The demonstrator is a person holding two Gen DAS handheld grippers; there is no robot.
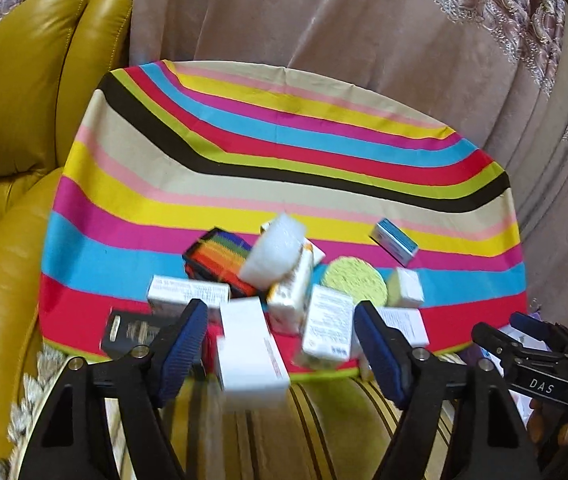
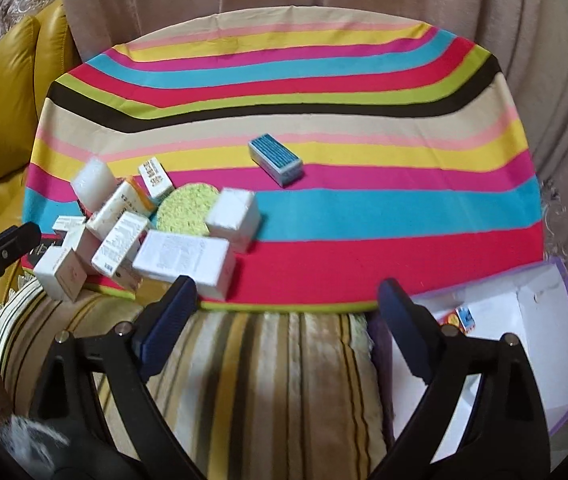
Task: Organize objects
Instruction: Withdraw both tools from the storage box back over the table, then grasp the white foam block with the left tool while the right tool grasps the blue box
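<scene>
A heap of small white cartons (image 1: 326, 324) lies at the near left of a striped tabletop (image 1: 284, 152). In the heap are a rainbow-coloured box (image 1: 220, 260), a white foam block (image 1: 274, 252), a round yellow-green sponge (image 1: 354, 282) and a dark box (image 1: 132, 330). A blue-topped box (image 2: 276, 158) lies apart, farther back. My left gripper (image 1: 280, 314) is open at the table's near edge. A white carton (image 1: 250, 352) overhangs that edge between its fingers, and neither pad touches it. My right gripper (image 2: 288, 286) is open and empty, right of the heap.
An open white box with a purple rim (image 2: 524, 340) stands at the near right, below table level, with a small colourful item inside. A striped cushion (image 2: 276, 380) lies under the grippers. A yellow leather sofa (image 1: 16, 120) is on the left and a curtain (image 1: 344, 32) behind.
</scene>
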